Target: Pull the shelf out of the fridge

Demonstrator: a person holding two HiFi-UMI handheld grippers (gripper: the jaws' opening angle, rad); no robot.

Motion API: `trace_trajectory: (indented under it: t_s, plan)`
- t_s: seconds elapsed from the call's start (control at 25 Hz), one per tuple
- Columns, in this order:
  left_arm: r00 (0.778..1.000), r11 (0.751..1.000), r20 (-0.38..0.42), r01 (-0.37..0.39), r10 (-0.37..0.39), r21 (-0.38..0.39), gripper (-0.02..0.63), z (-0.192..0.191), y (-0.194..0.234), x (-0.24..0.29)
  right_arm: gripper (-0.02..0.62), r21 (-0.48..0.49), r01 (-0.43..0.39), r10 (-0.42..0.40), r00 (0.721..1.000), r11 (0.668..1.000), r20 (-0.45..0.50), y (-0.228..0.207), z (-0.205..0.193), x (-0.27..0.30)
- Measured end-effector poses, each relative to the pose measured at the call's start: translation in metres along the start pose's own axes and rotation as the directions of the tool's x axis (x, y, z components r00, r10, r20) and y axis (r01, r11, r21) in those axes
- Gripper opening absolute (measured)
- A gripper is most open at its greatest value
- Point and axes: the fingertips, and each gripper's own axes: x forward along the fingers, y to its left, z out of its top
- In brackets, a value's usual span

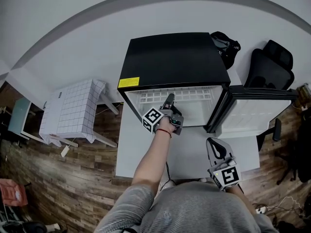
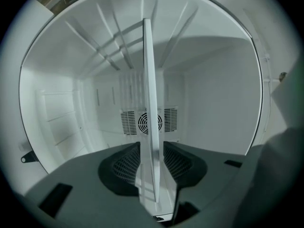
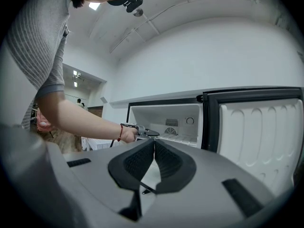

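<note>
My left gripper (image 1: 169, 100) reaches into the small black box-shaped fridge (image 1: 172, 59). In the left gripper view, its jaws stand wide apart. The thin white grid shelf (image 2: 148, 80) runs edge-on between them. I see a small gap on each side, so the black bumpy pads (image 2: 126, 163) do not squeeze it. The shelf sits inside the fridge, near the top, with its front edge at the opening.

My right gripper (image 1: 216, 147) hangs low over the flat white table (image 1: 141, 149), well apart from the fridge. Its jaws are closed tip to tip and hold nothing.

Inside, the fridge walls are smooth and white. A round fan grille (image 2: 151, 122) with little slots sits on the back wall. The fridge door (image 1: 252, 113) is swung open to the right, white and bumpy inside.
</note>
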Motion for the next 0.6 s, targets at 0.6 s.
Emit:
trace_trajectory:
  t_s: [0.6]
  plan:
    - [0.999, 0.999, 0.048, -0.024, 0.025, -0.030, 0.130, 0.011, 0.010, 0.017, 0.014, -0.001, 0.023, -0.023, 1.000, 1.000, -0.010, -0.009, -0.004, -0.003]
